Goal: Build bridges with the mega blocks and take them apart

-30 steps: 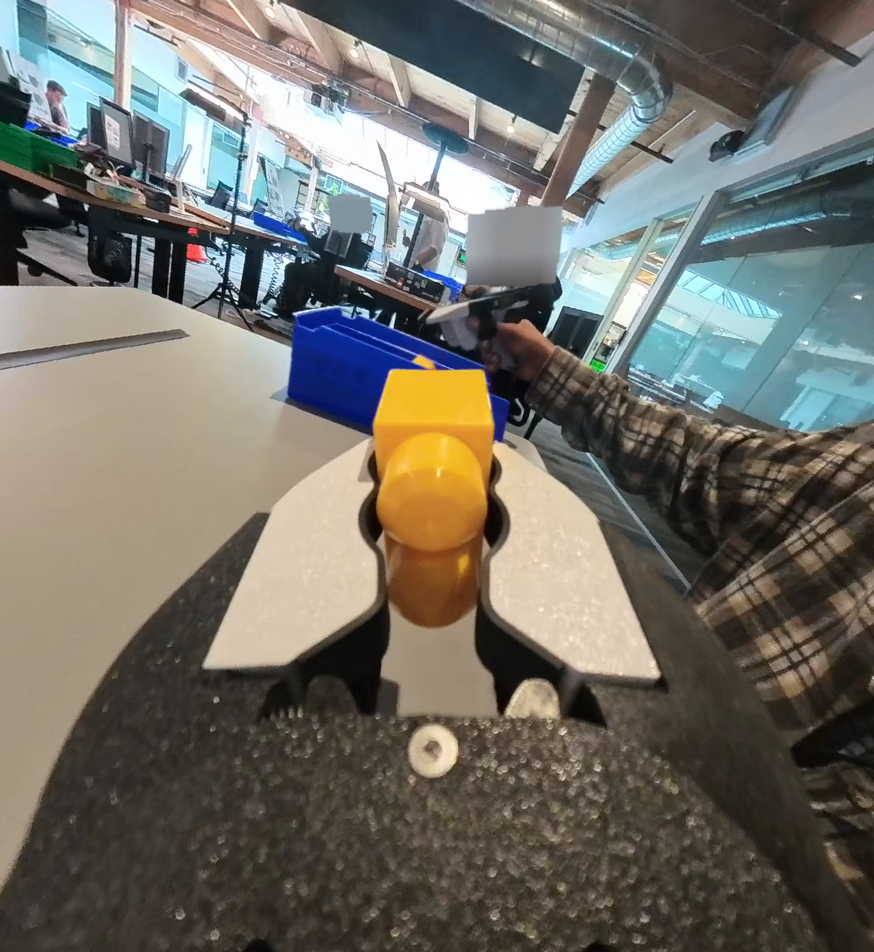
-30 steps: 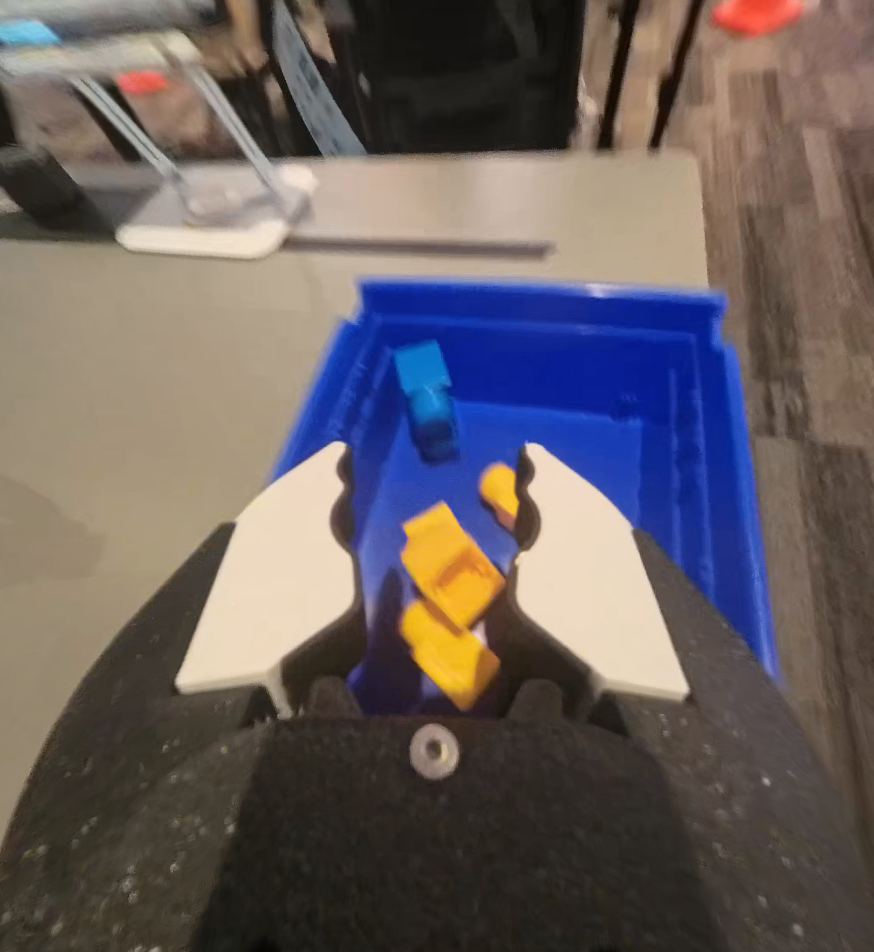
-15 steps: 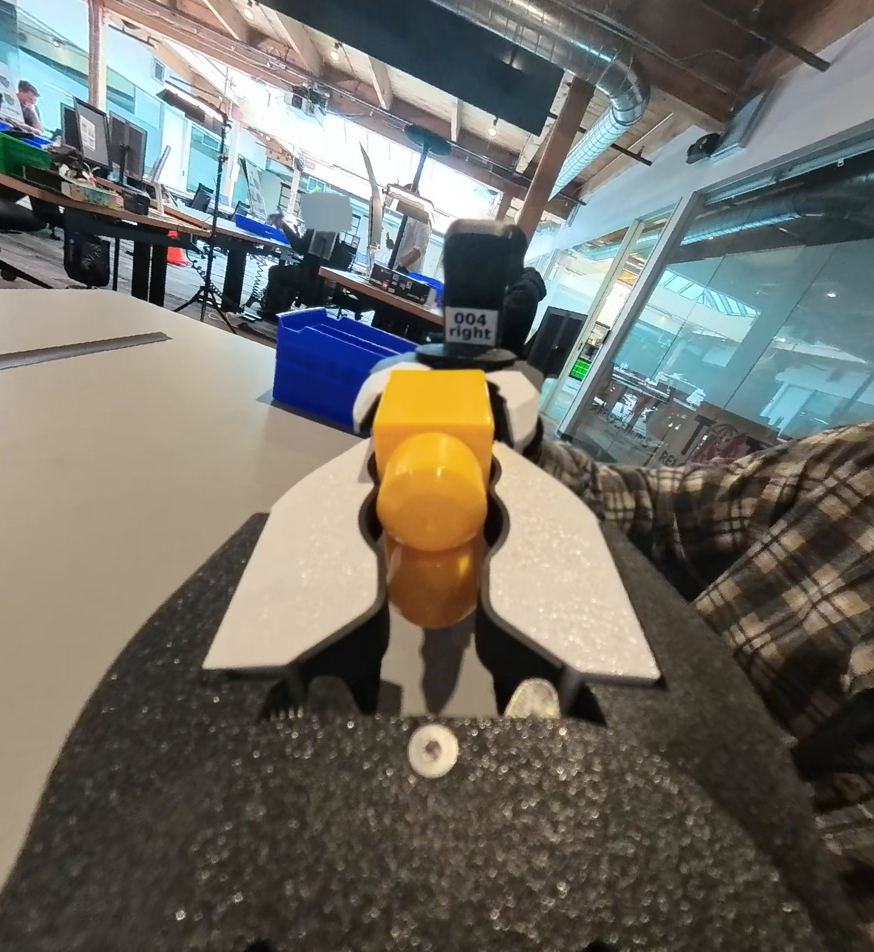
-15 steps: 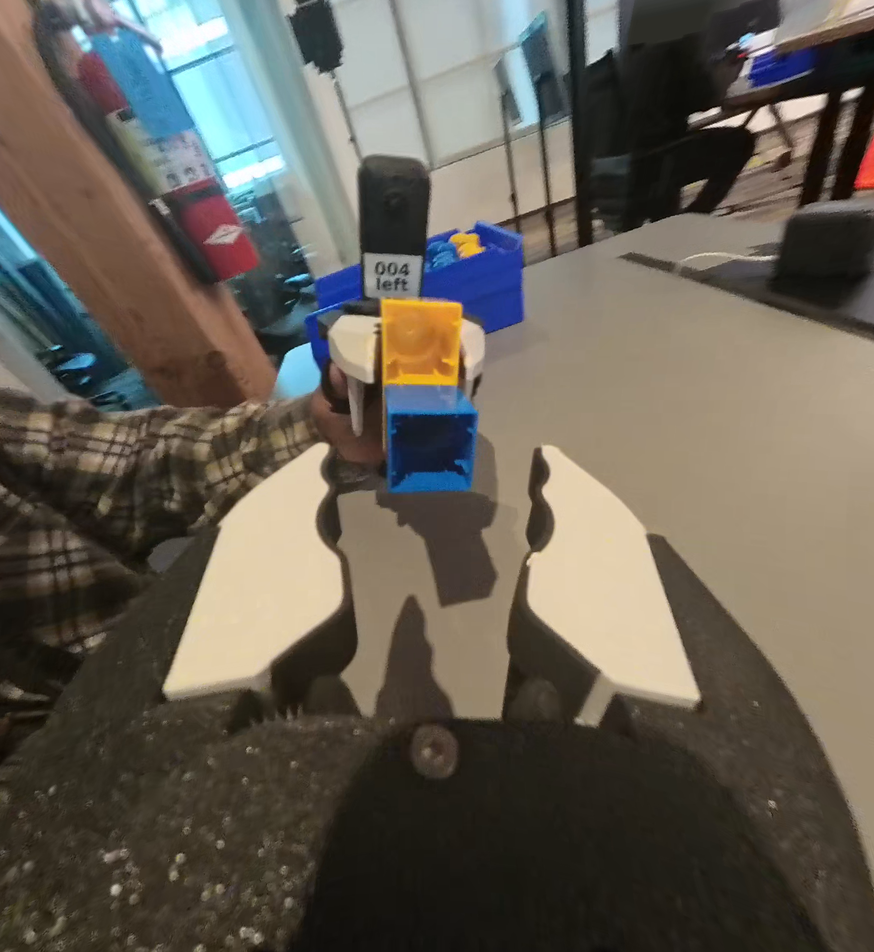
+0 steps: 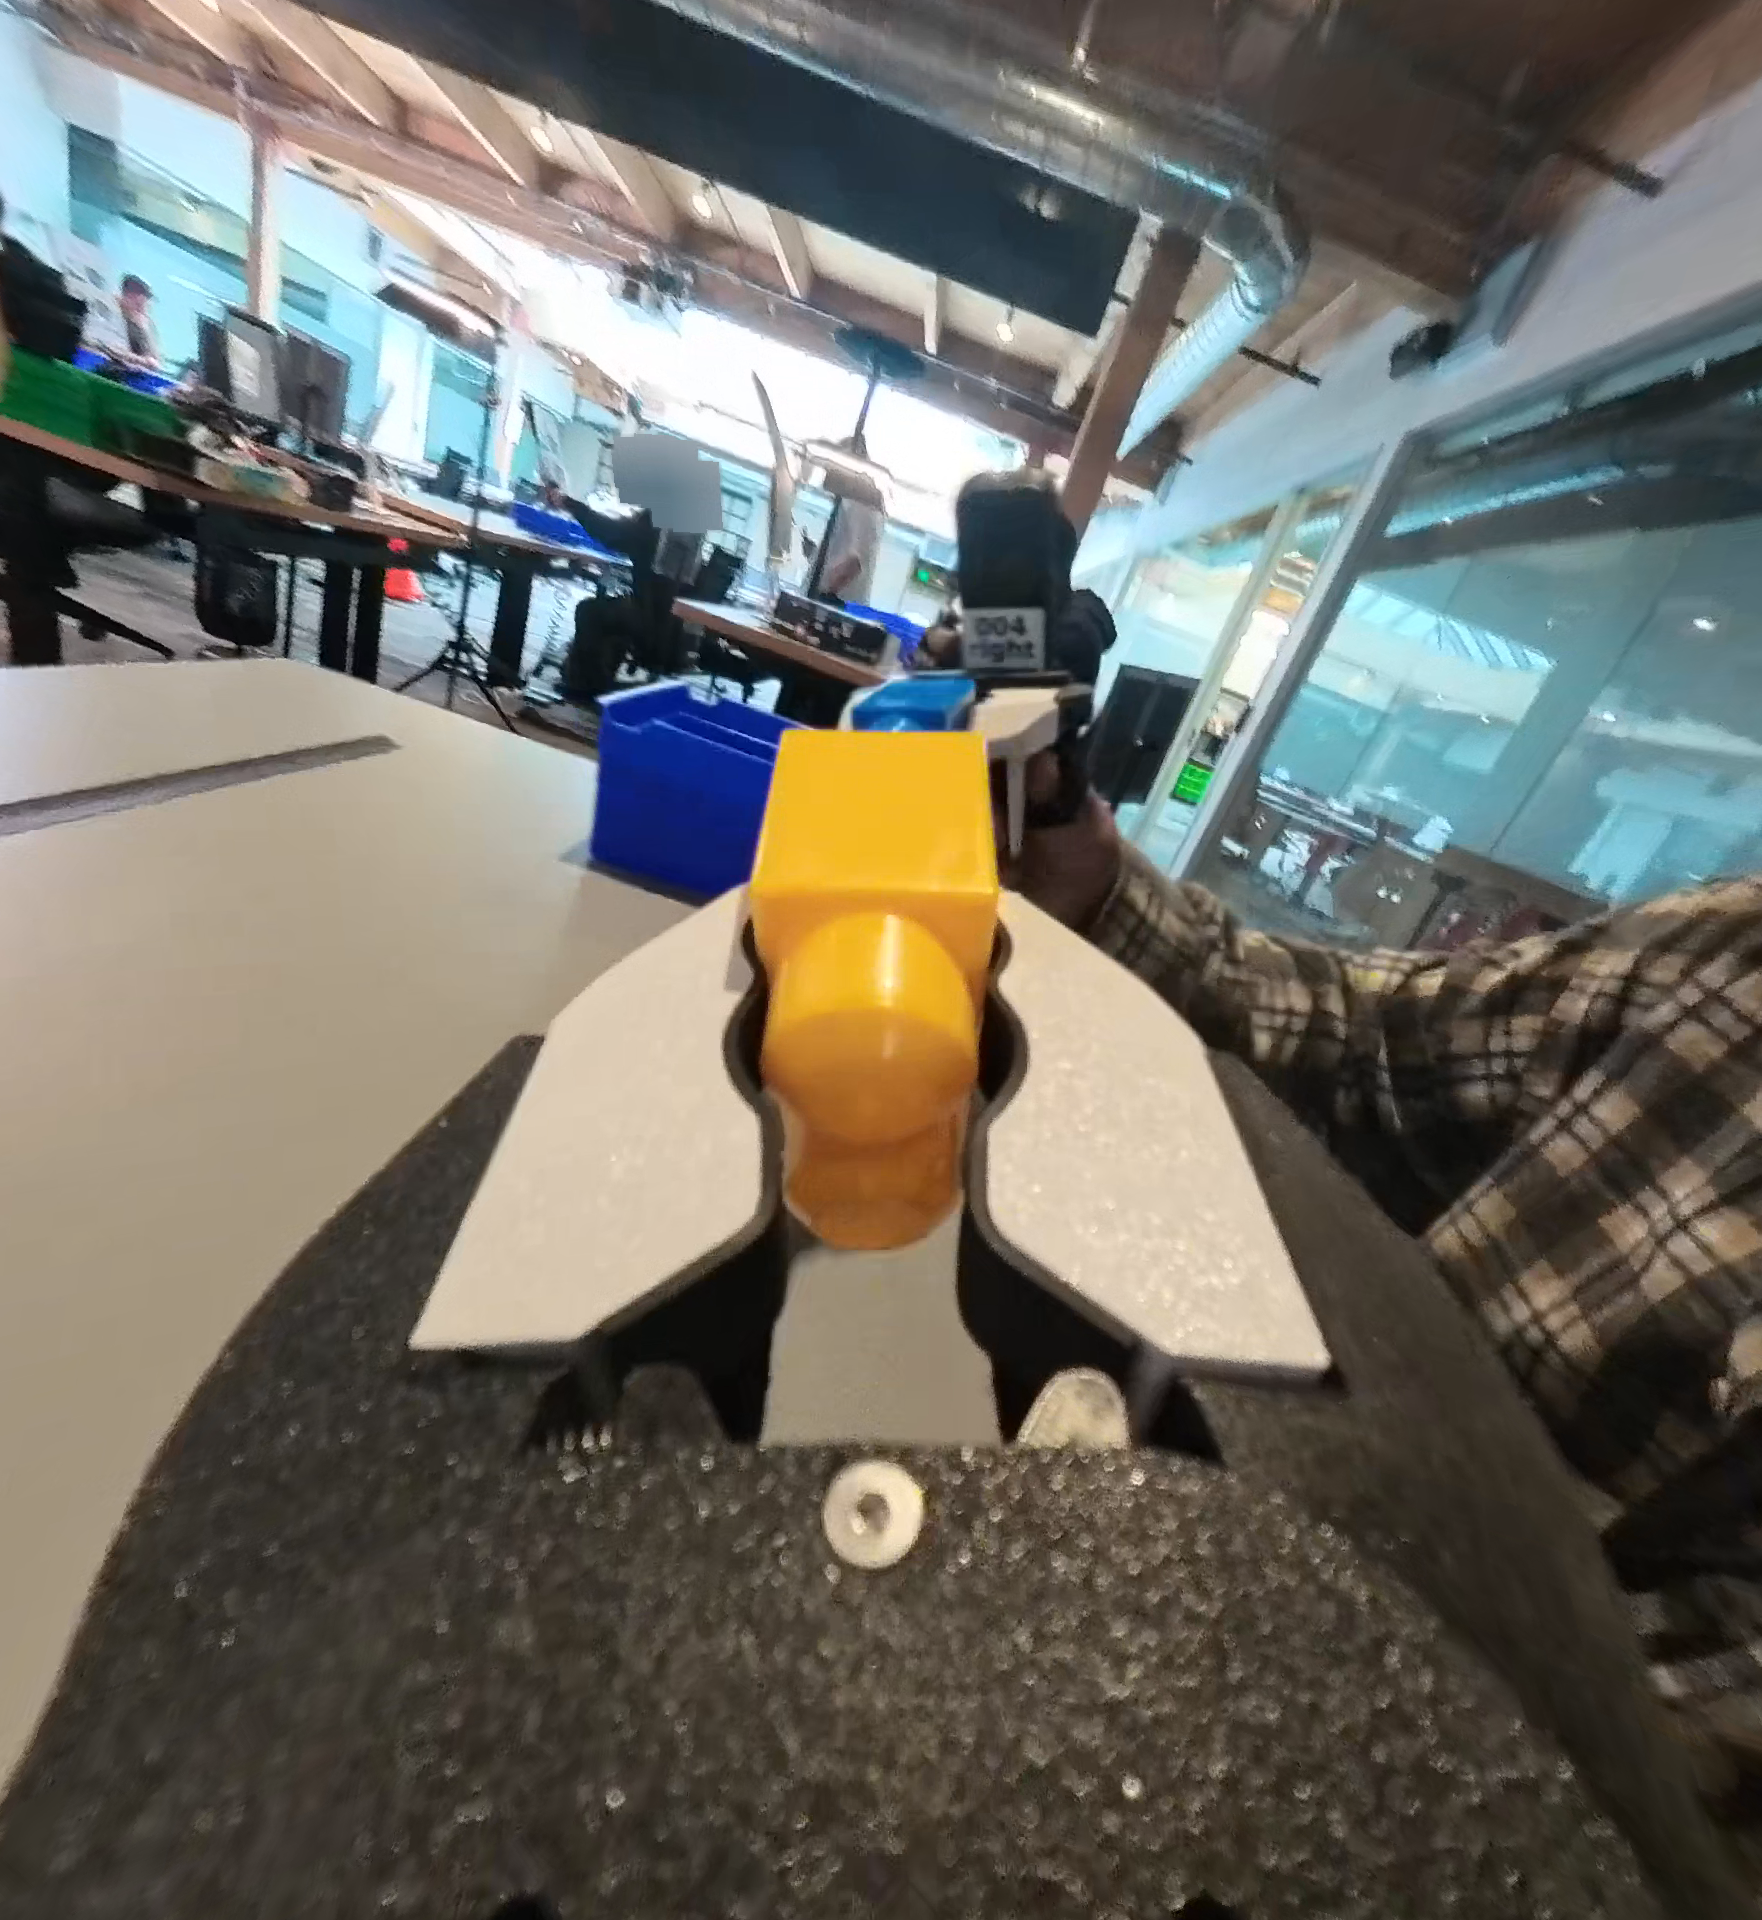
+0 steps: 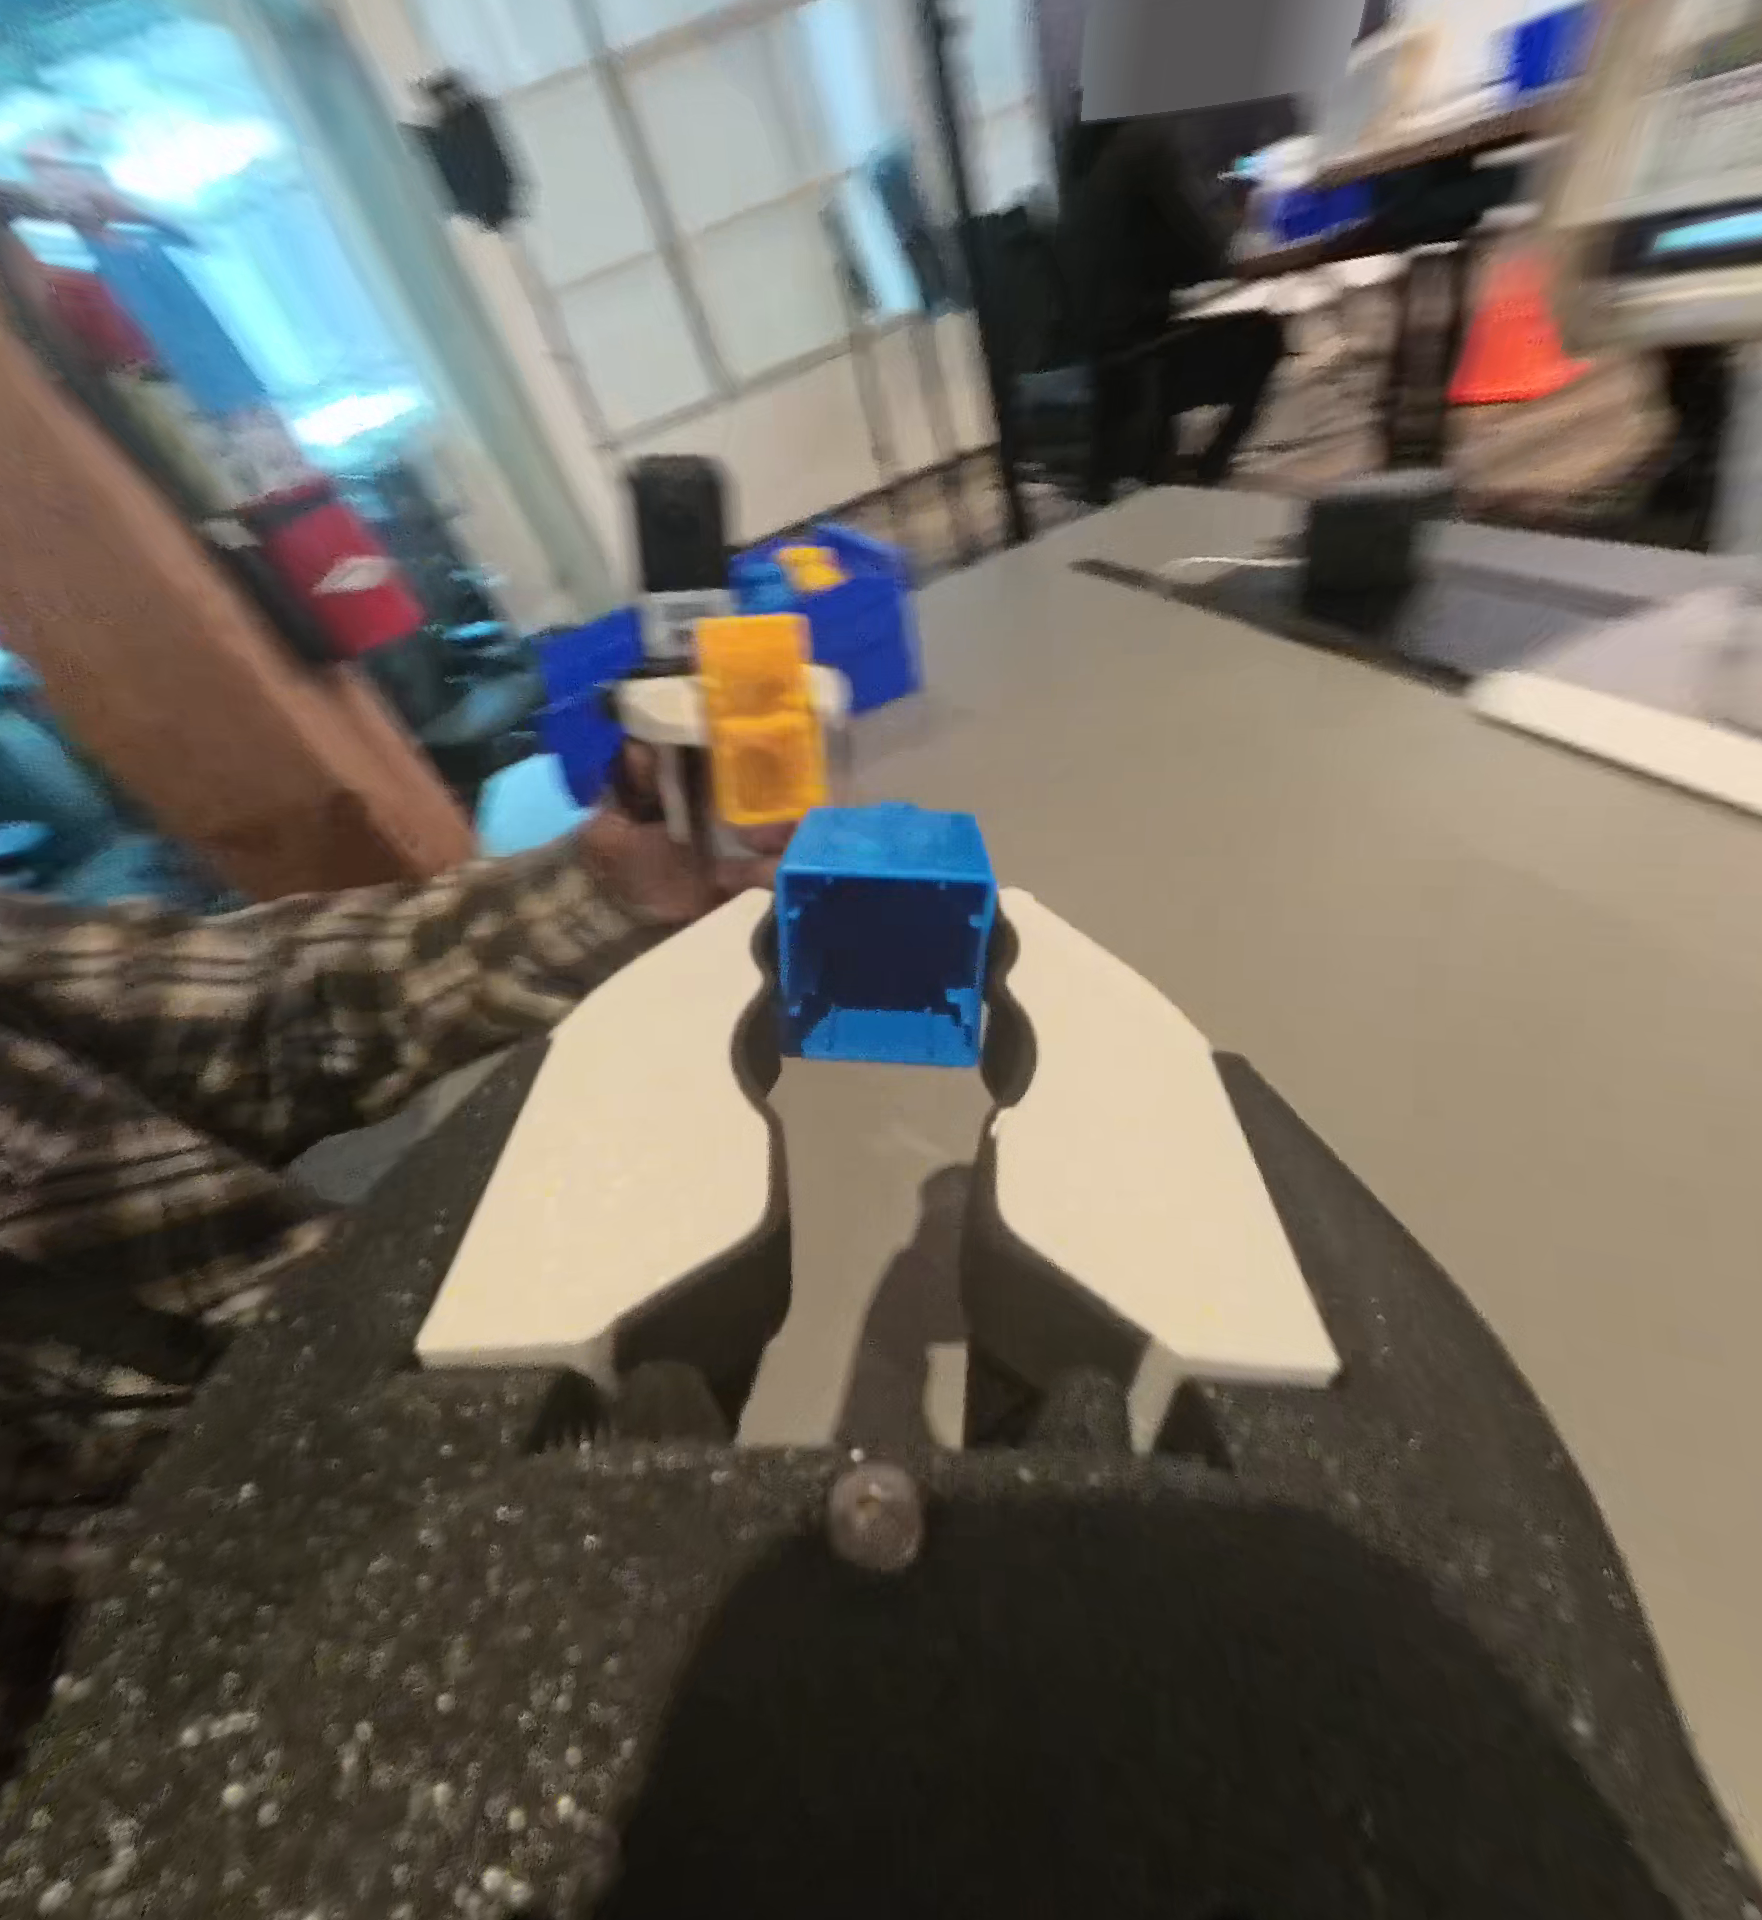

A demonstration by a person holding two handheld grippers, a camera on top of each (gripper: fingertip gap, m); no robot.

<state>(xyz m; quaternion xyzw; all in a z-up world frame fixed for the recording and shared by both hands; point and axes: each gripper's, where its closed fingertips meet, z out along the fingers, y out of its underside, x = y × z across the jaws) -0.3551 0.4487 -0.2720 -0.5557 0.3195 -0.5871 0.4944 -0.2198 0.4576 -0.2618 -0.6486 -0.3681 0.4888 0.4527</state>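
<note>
Left claw [image 5: 872, 977] is gripping yellow block [image 5: 875, 883], stud end facing the cam, long axis running fwd along the fingers. Right claw [image 6: 882, 956] is clamping blue block [image 6: 882, 935], hollow underside facing its cam. Claws are pointing at each other over the desk [image 5: 233, 935], blocks apart w/ a gap. Right view is showing the yellow block's open bottom; left view isn't. Blue bin [image 5: 679, 800] is sitting farther back.

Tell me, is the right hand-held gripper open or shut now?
Shut: the right hand-held gripper has both fingers pressed against the sides of the blue block, held above the table.
</note>
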